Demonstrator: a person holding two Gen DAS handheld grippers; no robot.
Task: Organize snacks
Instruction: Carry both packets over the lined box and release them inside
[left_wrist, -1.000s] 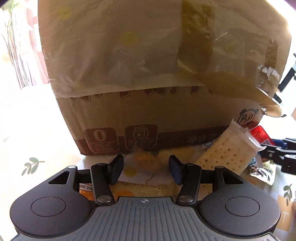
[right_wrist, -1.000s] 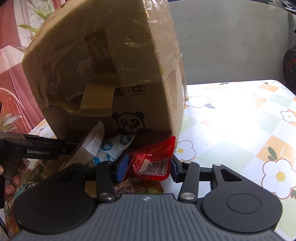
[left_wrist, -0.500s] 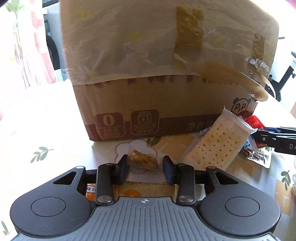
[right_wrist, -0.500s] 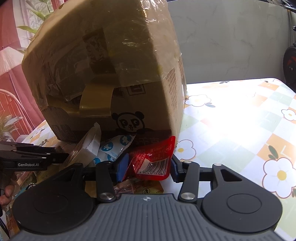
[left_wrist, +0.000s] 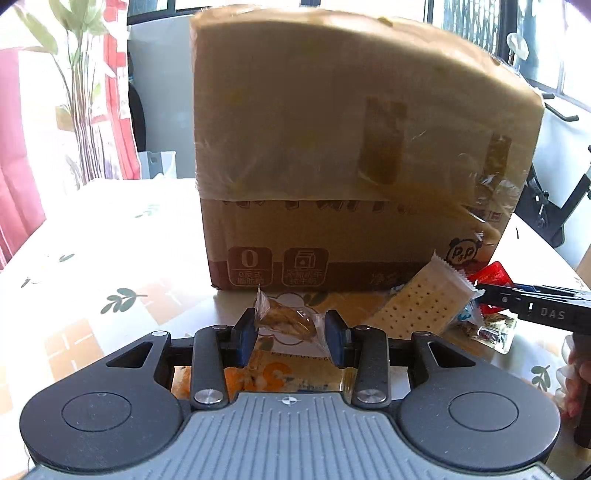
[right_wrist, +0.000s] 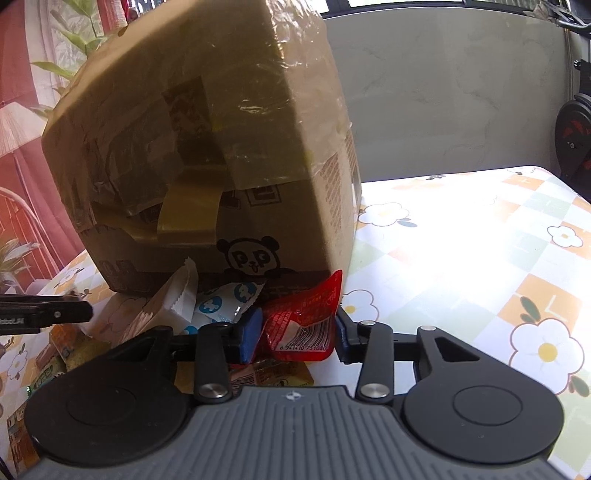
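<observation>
Gripping a clear-wrapped brown snack (left_wrist: 286, 323), our left gripper (left_wrist: 290, 332) looks clamped; our right gripper (right_wrist: 299, 334) pinches a red packet (right_wrist: 303, 325) (apparently lifted) beside the cardboard box (right_wrist: 207, 155).

Cardboard box (left_wrist: 351, 177) shows a big "0" icon low on its front; red sachet (right_wrist: 303, 325) barcode reads "6 94141 0 751080"; right gripper (left_wrist: 546, 308) arm reads "DAS".

Floral table (right_wrist: 480, 236), cardboard box (left_wrist: 351, 177), cracker pack (left_wrist: 421, 306)
</observation>
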